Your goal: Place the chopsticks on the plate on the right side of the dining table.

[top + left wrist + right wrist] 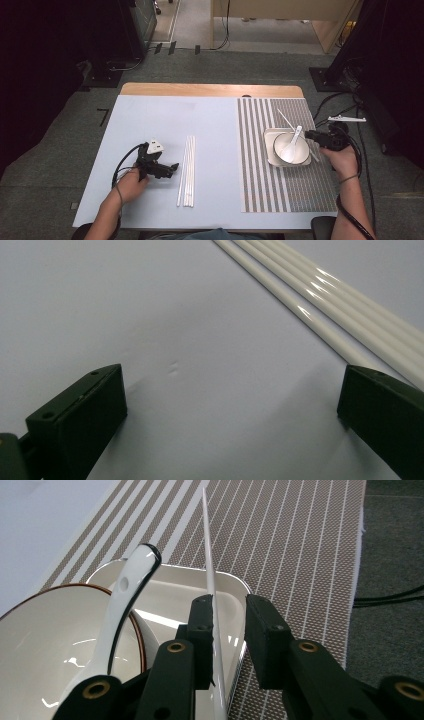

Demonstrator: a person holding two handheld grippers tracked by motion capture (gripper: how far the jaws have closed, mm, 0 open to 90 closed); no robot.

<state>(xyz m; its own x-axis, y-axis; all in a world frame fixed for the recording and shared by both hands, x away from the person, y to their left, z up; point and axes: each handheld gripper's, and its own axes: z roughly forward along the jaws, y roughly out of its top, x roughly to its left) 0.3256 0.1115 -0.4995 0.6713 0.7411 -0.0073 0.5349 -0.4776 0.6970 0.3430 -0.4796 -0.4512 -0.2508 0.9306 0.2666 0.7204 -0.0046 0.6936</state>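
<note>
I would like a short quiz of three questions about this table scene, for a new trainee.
1. True or false: the white spoon rests in the bowl.
2. What lies between the jaws of the right gripper? A) a white chopstick B) a fork C) a cup
3. Fill the gap: the square plate stands on the ___ mat.

Key: 1 true; 2 A; 3 striped.

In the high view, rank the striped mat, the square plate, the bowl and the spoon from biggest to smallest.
1. Striped mat
2. Square plate
3. Bowl, nearly as wide as the plate it sits on
4. Spoon, resting in the bowl
</note>
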